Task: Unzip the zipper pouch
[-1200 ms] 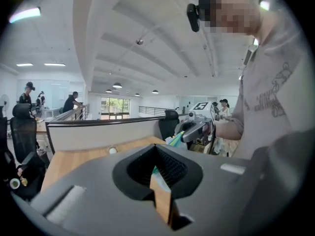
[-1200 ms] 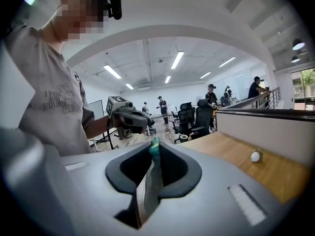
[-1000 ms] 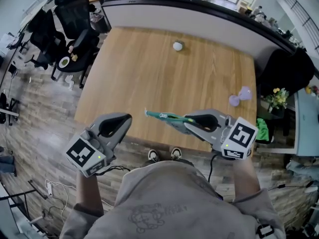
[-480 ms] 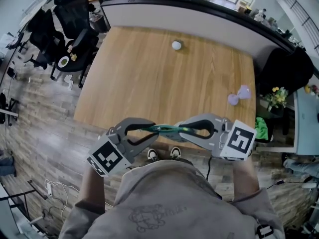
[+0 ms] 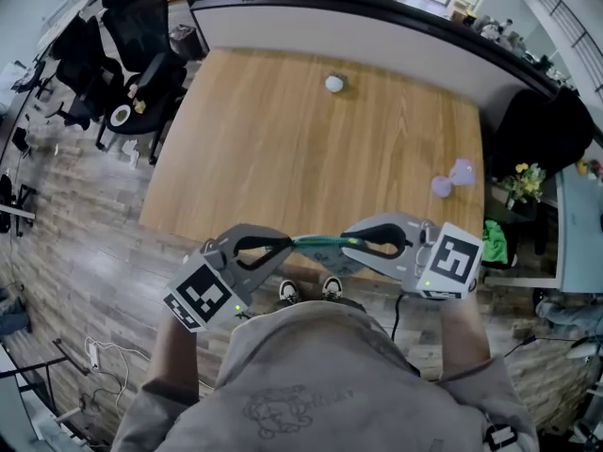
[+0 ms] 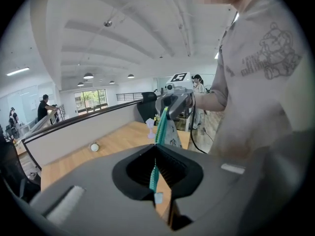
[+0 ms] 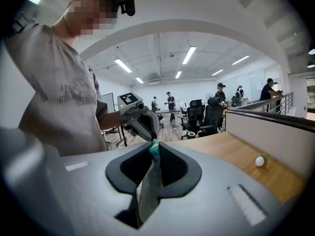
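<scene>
Beyond the pouch [image 5: 320, 244] lie ball [image 5: 334, 84] and lilac toy [image 5: 453, 179].

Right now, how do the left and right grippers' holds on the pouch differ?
The left gripper pinches only the thin teal zipper edge, jaws just closed almost flat together; the right gripper clamps the pouch by its grey fabric, jaws slightly apart. A small white tab sits at the zipper's end inside the left gripper's jaws; none shows at the right gripper. Both are shut on the pouch, held taut between them.
</scene>
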{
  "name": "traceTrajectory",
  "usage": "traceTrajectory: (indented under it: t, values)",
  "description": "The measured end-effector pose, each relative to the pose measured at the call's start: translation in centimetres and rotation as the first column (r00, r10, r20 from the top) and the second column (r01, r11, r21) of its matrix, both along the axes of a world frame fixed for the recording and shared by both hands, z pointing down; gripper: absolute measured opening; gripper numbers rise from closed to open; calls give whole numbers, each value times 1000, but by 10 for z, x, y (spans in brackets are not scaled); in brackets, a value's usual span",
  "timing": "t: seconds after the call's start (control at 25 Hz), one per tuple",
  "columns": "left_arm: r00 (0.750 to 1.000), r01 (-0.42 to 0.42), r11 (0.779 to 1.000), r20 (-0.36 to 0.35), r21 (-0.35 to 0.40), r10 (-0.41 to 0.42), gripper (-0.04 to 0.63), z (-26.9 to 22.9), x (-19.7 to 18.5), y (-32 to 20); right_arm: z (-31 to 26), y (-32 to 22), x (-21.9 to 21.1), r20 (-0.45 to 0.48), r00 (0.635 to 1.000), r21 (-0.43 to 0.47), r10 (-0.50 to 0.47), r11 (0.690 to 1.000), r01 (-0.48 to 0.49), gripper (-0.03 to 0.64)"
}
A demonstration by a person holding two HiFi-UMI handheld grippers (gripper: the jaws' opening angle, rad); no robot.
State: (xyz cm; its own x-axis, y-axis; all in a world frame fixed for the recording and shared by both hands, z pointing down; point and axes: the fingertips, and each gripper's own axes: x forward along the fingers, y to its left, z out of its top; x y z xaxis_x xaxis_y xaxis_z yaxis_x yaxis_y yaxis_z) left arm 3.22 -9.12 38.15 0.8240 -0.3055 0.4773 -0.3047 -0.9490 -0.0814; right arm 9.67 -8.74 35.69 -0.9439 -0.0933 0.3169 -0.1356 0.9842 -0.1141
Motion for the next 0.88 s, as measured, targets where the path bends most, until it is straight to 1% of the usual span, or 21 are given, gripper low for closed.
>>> traceTrajectory:
  t: [0.12, 0.2, 0.32, 0.4, 0.44, 0.52, 0.6, 0.72, 0.8, 0.88]
  values:
    - [1000, 7, 1000, 8, -9, -7, 6, 3, -6, 0, 3, 0, -2, -11, 1000, -20, 5, 1000, -5, 49]
    - [999, 24, 1000, 35, -4, -23, 6, 8, -10, -2, 5, -1, -1, -17, 1000, -27, 9, 1000, -9, 49]
    - [992, 83, 996, 97, 12, -84, 5, 18, -25, -11, 6, -9, 9, -18, 999, -23, 30, 999, -31, 49]
    - [986, 120, 993, 117, 14, -121, 5, 24, -39, -16, 6, -13, 16, -21, 999, -25, 45, 999, -46, 49]
    - [985, 132, 991, 113, 9, -132, 5, 24, -45, -17, 7, -15, 18, -26, 998, -26, 50, 998, -51, 49]
    - [985, 150, 989, 82, -6, -150, 5, 22, -50, -16, 7, -16, 19, -24, 998, -37, 53, 998, -54, 49]
    - [981, 187, 982, 52, 5, -187, 6, 18, -52, -20, 4, -14, 17, -2, 999, -53, 53, 997, -53, 49]
    - [965, 263, 964, 2, 33, -264, 11, 10, -55, -30, -4, -16, 12, 38, 996, -62, 81, 995, -79, 49]
    - [950, 312, 949, -26, 48, -311, 19, 3, -58, -36, -11, -24, 11, 61, 989, -67, 132, 990, -128, 49]
    - [930, 363, 930, -72, 49, -360, 30, -7, -62, -44, -22, -33, 9, 86, 978, -66, 191, 980, -186, 49]
